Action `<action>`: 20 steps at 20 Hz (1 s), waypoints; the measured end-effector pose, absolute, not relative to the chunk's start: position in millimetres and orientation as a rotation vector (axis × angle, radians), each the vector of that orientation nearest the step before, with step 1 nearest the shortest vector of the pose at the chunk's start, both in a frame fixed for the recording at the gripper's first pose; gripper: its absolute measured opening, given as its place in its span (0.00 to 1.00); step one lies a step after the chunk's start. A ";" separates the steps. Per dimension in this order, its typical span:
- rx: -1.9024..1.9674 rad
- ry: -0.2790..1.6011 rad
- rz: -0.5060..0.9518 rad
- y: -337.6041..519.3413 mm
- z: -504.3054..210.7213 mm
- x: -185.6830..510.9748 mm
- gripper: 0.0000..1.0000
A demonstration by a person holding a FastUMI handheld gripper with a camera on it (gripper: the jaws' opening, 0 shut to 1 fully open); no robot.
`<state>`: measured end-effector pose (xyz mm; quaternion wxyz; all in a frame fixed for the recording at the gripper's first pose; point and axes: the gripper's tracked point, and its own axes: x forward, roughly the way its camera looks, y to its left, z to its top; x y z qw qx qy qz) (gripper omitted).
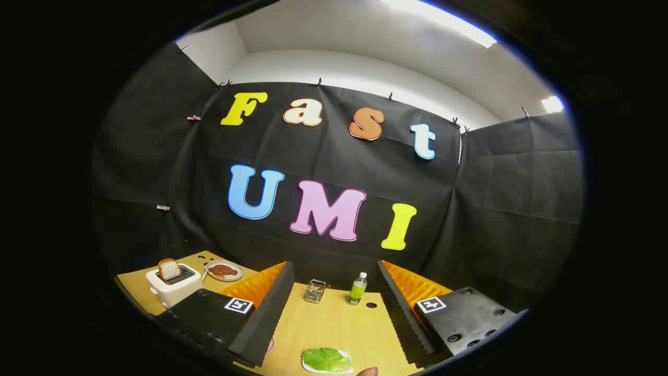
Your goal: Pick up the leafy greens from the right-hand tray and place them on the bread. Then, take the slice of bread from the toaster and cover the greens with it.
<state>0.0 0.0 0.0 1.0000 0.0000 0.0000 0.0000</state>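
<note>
Gripper view: your gripper (pixel 334 318) hangs high over the table (pixel 334 324), fingers wide apart, holding nothing. Greens (pixel 326 359) lie on a small plate (pixel 344 367) near you, between the fingers. Toaster (pixel 173 284) with its bread slice (pixel 168 268) sits far left. Drop straight down, straddle the leaf, then pinch gently.

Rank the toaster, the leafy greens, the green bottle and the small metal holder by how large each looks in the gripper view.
1. Toaster
2. Leafy greens, between the open fingers of the hand-held gripper; nearest the camera, so likely flattered
3. Green bottle and metal holder: too close to rank
</note>
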 end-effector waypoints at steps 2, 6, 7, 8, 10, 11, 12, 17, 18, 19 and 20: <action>0.001 0.003 0.009 2.2 -1.9 0.8 0.97; 0.001 0.008 0.012 0.9 -3.9 0.2 0.97; -0.003 0.010 0.010 -0.1 -5.3 0.1 0.97; -0.007 0.011 0.008 -1.7 -6.1 -0.2 0.97; 0.000 0.012 0.008 -2.8 -6.2 -1.9 0.97; 0.005 0.012 0.007 -3.3 -6.4 -1.6 0.97; 0.008 0.011 0.004 -5.1 -6.7 -1.7 0.97; 0.014 0.017 0.000 -12.0 -10.1 -3.1 0.97; 0.017 0.020 0.006 -11.9 -10.8 -3.6 0.97; 0.020 0.026 0.013 -10.9 -13.3 -4.7 0.97; 0.023 0.030 0.018 -11.7 -14.3 -5.1 0.97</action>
